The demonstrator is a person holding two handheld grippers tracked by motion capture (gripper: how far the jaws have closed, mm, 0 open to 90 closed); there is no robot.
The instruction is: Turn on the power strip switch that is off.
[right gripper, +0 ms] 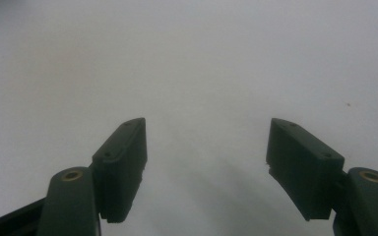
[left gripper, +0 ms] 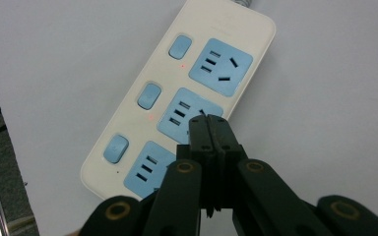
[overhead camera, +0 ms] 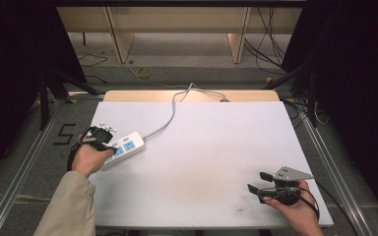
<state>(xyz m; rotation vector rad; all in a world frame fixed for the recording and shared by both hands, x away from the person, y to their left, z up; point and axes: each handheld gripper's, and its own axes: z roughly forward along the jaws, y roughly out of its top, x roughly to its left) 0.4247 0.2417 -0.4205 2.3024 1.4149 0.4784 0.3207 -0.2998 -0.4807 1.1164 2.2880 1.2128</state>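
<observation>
A white power strip (overhead camera: 124,146) (left gripper: 187,83) with three blue sockets and three blue switches lies at the table's left edge, its cable (overhead camera: 170,115) running to the back. My left gripper (overhead camera: 109,145) (left gripper: 209,124) hovers right over it, jaws shut with nothing between them, tips above the middle socket (left gripper: 182,114). Small red lights glow beside the far two switches. My right gripper (overhead camera: 258,181) (right gripper: 206,157) rests at the near right of the table, open and empty over bare white surface.
The white tabletop (overhead camera: 206,147) is bounded by a wooden strip at the back. A metal rail (overhead camera: 22,177) runs along the left, and another along the right. Cables lie on the floor beyond the table.
</observation>
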